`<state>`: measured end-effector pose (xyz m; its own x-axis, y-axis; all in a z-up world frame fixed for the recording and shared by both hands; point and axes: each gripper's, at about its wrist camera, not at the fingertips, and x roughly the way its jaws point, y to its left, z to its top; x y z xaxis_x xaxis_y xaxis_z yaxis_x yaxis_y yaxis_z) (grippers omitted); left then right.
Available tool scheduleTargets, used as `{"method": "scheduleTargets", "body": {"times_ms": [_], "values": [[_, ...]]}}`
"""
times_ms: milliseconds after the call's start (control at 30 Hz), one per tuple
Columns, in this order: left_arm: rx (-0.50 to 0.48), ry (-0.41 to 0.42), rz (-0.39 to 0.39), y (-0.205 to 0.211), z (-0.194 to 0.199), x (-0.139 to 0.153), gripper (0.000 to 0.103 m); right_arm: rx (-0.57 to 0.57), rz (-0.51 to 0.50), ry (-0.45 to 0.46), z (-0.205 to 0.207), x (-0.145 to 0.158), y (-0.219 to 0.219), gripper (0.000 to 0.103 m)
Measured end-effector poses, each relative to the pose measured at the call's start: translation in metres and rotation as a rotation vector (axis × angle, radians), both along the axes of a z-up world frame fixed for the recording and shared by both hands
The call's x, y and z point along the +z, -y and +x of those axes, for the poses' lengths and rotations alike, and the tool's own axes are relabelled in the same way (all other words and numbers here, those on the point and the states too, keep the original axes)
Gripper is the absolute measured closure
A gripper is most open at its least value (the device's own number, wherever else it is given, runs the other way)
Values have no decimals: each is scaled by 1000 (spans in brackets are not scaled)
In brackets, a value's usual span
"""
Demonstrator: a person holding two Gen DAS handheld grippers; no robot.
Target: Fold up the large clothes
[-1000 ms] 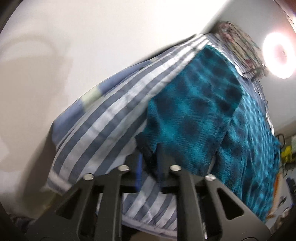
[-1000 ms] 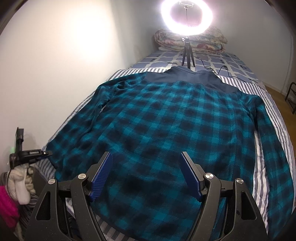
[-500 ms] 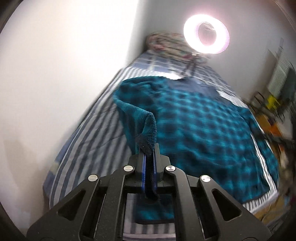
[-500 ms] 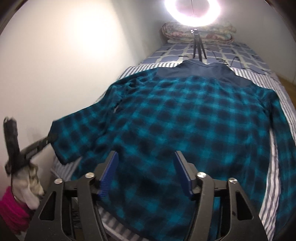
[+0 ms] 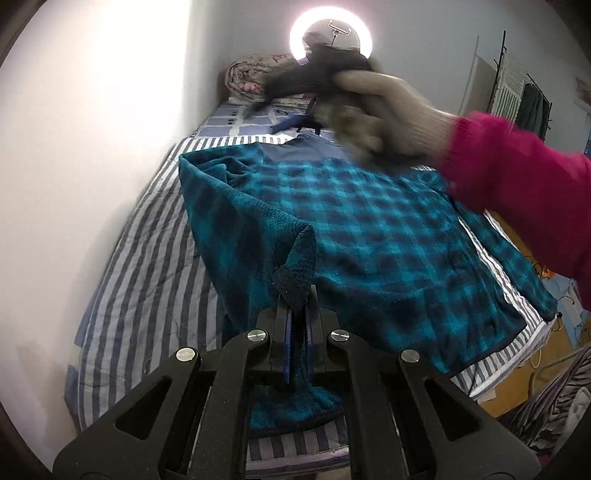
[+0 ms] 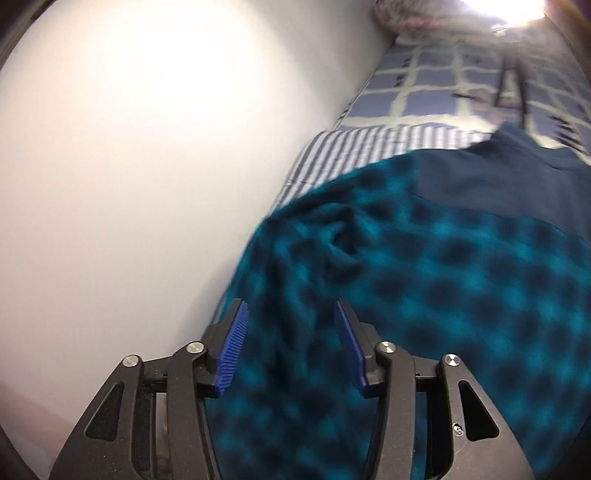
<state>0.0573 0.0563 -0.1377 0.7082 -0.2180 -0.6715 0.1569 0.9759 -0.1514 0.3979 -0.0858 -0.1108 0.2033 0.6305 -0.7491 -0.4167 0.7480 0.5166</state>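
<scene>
A teal and black checked fleece shirt (image 5: 388,236) lies spread on a striped bed sheet (image 5: 147,280). My left gripper (image 5: 297,317) is shut on the dark cuff of the shirt's left sleeve (image 5: 295,280) and holds it lifted over the shirt body. My right gripper (image 6: 290,343) is open and empty, low over the shirt's left shoulder area (image 6: 332,251) near the wall. It shows blurred in the left wrist view (image 5: 325,74), held by a gloved hand (image 5: 388,110) in a pink sleeve.
A white wall (image 5: 92,147) runs along the bed's left side. A ring light on a tripod (image 5: 330,33) and a rolled quilt (image 5: 251,74) stand at the bed's head. The bed's right edge (image 5: 517,332) borders a cluttered floor.
My left gripper has carried the sleeve cuff up and inward over the shirt. My right gripper has swung forward and left to the shoulder area near the wall, still open.
</scene>
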Motion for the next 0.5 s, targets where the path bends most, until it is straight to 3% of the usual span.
{"method": "scheduleTargets", "body": {"times_ms": [133,267,367,500], "values": [[-34,-11,1,7,1,-7,100,13,-2,-29,43,-17,-58,52],[-58,-26,9,10,2,-13,100,50,-87,-46,64,-35,-111,52],[-66,-38,17,9,1,-18,100,53,-177,-50,72,-51,-139,52],[-73,-39,17,5,-1,-19,100,63,-210,-58,72,-65,-155,52]]}}
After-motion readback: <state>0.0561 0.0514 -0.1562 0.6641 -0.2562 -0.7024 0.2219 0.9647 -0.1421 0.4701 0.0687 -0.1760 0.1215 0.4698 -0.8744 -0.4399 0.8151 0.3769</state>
